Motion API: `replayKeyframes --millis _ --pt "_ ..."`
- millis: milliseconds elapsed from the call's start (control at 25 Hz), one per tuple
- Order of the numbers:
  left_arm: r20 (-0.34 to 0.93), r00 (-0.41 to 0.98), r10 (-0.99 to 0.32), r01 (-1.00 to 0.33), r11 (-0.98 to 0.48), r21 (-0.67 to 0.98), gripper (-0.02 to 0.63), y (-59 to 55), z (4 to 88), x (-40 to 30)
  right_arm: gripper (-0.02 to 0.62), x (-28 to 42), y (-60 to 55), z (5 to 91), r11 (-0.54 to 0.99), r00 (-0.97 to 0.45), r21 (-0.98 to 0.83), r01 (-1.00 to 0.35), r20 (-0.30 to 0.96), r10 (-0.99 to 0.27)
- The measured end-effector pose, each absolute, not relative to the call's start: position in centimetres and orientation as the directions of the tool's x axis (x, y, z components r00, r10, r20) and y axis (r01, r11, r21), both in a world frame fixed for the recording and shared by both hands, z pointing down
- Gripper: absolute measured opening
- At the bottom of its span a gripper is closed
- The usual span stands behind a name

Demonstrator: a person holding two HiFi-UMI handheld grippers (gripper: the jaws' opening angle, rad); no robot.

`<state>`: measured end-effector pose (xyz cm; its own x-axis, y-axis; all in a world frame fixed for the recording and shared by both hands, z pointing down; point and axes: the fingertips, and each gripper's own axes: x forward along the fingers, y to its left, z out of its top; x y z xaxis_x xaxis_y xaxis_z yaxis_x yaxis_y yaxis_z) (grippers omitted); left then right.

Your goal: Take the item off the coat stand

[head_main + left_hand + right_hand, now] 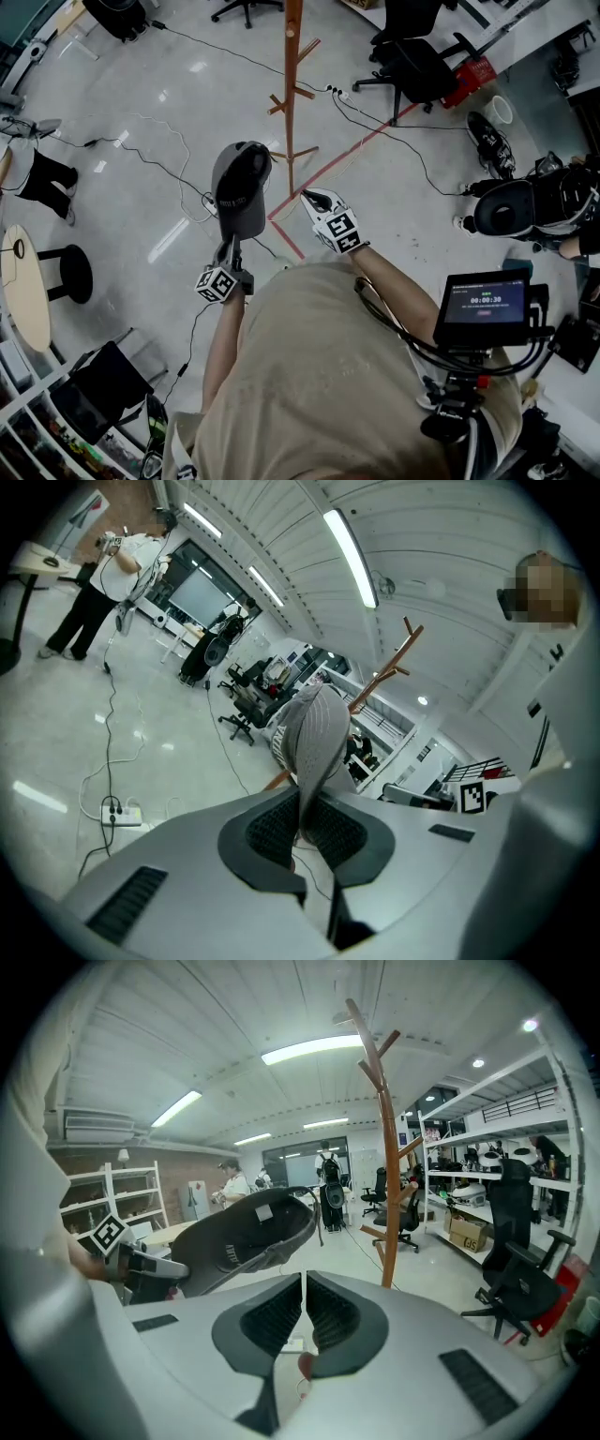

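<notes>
A grey baseball cap (240, 188) hangs in the air by its brim, clear of the wooden coat stand (292, 89), whose pegs are bare. My left gripper (227, 254) is shut on the cap's brim (315, 752), just below and left of the stand. To the right of the cap, my right gripper (316, 199) has its jaws nearly together with nothing between them. From the right gripper view the cap (246, 1237) shows its underside at left, and the stand (384, 1147) rises straight ahead.
Cables (159, 159) and a power strip (333, 91) run across the pale floor, crossed by red tape lines (328, 169). Black office chairs (412, 61) stand behind the stand. A round table (23, 286) and stool (73, 272) are at left, a monitor rig (483, 305) at right.
</notes>
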<state>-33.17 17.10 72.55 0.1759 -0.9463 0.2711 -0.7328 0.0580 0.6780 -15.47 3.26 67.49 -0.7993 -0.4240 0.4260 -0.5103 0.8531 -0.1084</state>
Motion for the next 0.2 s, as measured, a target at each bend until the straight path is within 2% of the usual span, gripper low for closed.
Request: replayKeyframes --millis 200 --pt "0.219 0.26 -0.94 -0.691 -0.022 0.723 0.034 16.0 69.3 -31.9 0.026 -14.7 3.6 67.6 0.833 -0.782 -0.124 -0.539 0.441 -0.44"
